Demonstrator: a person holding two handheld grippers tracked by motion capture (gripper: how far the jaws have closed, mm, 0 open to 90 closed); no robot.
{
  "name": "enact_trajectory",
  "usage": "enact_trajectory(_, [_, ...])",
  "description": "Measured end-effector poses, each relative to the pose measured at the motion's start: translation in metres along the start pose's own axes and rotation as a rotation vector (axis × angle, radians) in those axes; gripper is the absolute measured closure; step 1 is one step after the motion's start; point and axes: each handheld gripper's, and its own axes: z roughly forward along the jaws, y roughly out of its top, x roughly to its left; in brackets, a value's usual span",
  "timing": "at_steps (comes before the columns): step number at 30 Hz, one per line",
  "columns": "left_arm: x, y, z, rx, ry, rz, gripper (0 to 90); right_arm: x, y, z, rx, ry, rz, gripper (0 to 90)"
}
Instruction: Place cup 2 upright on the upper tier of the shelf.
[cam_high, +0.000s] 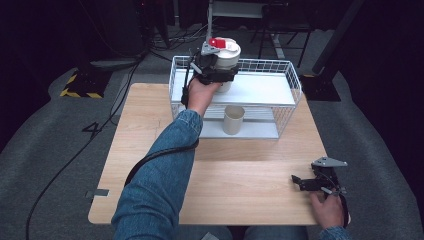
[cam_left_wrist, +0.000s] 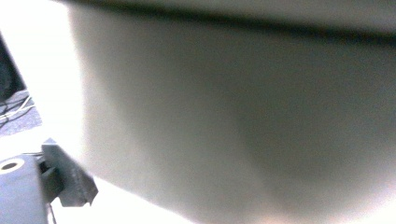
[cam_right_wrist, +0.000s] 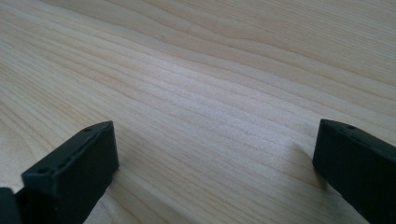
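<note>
We see the left gripper (cam_high: 216, 70) up at the twelve o'clock edge of the wooden table (cam_high: 240, 185), at a beige cup (cam_high: 227, 56) on the upper shelf of the white wire rack (cam_high: 292, 82). Its gripper view shows the cup wall (cam_left_wrist: 233, 121) pressed close; we cannot tell its grip. A second cup (cam_high: 233, 119) stands on the lower shelf. At four o'clock, the right gripper (cam_high: 306, 183) rests with jaws spread on bare wood.

Grey carpet (cam_high: 60, 150), dark room, wooden table (cam_high: 240, 185)
</note>
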Motion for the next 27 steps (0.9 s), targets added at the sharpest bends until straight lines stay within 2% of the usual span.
enact_trajectory(2, [0.000, 0.000, 0.000, -0.002, 0.004, 0.001, 0.0, 0.000, 0.000, 0.000, 0.000, 0.000, 0.000, 0.4])
enact_trajectory(14, [0.004, 0.001, -0.012, -0.007, 0.001, -0.003, 0.0, 0.000, 0.000, 0.000, -0.001, 0.000, 0.001, 0.4])
enact_trajectory(18, [0.004, 0.001, -0.020, -0.009, 0.002, 0.019, 0.0, 0.000, 0.000, 0.000, -0.001, 0.000, 0.000, 0.4])
enact_trajectory(23, [0.004, 0.001, -0.028, -0.011, 0.007, 0.016, 0.0, 0.000, 0.000, 0.000, -0.001, 0.000, 0.000, 0.4])
enact_trajectory(27, [0.006, 0.000, -0.042, -0.007, 0.025, 0.021, 0.0, 0.000, 0.000, 0.000, -0.001, 0.000, 0.001, 0.4])
